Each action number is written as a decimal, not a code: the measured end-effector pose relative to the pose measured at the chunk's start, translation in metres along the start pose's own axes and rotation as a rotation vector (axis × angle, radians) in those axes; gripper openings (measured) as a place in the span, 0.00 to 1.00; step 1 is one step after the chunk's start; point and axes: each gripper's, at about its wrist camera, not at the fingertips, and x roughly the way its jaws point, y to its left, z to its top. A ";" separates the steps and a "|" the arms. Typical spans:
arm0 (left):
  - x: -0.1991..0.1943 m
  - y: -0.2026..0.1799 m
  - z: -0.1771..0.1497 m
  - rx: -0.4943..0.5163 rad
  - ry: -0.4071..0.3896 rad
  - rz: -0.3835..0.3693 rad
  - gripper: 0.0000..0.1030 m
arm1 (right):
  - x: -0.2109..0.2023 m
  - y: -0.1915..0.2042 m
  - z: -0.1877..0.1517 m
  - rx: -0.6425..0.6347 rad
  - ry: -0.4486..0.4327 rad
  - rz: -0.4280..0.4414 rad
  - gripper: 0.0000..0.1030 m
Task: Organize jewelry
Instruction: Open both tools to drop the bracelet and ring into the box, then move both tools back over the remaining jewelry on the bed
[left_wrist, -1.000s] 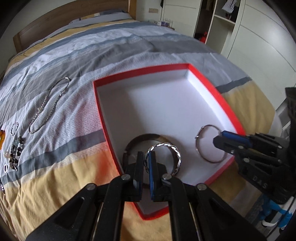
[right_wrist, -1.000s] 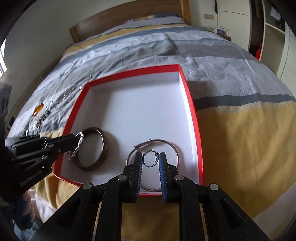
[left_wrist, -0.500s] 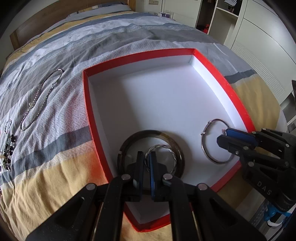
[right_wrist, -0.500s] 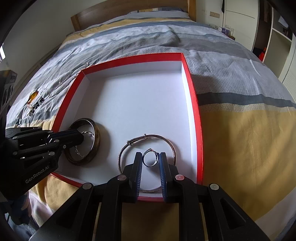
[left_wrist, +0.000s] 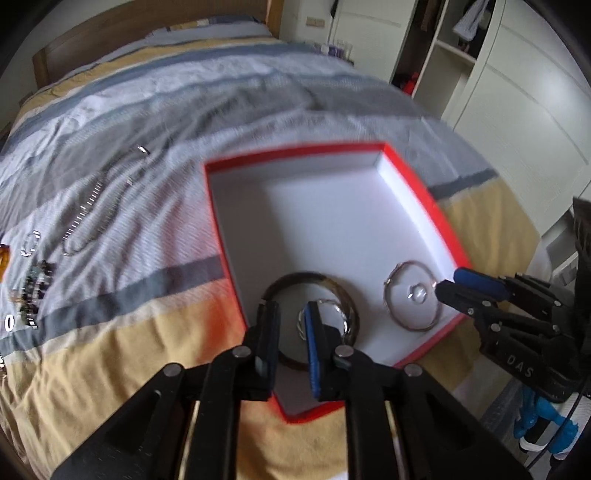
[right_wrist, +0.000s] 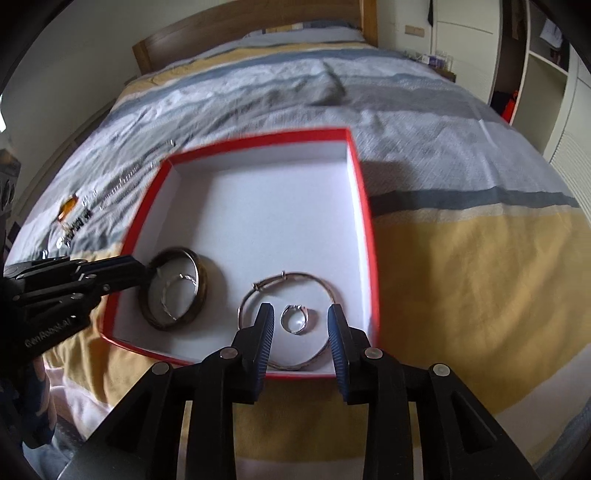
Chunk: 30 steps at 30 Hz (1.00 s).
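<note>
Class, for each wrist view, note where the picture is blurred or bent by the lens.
Left wrist view: motion blur smears the red box rim and the bedspread; fisheye bows the wardrobe. Right wrist view: sharper, the small ring reads clearly, box rim slightly smeared, edges vignetted black.

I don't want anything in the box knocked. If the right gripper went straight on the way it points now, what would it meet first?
Most likely the small silver ring, lying free between the open right gripper's fingers, whose jaws have just been opening. It sits inside the thin silver bangle on the red box's white floor. Depth is hard to judge.
</note>
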 end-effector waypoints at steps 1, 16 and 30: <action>-0.010 0.003 0.001 -0.015 -0.019 -0.004 0.19 | -0.009 -0.001 0.002 0.007 -0.017 -0.002 0.29; -0.131 0.014 -0.035 -0.063 -0.153 0.050 0.30 | -0.126 0.025 -0.003 0.038 -0.192 0.013 0.31; -0.220 0.066 -0.107 -0.188 -0.237 0.157 0.30 | -0.187 0.109 -0.036 -0.066 -0.254 0.064 0.31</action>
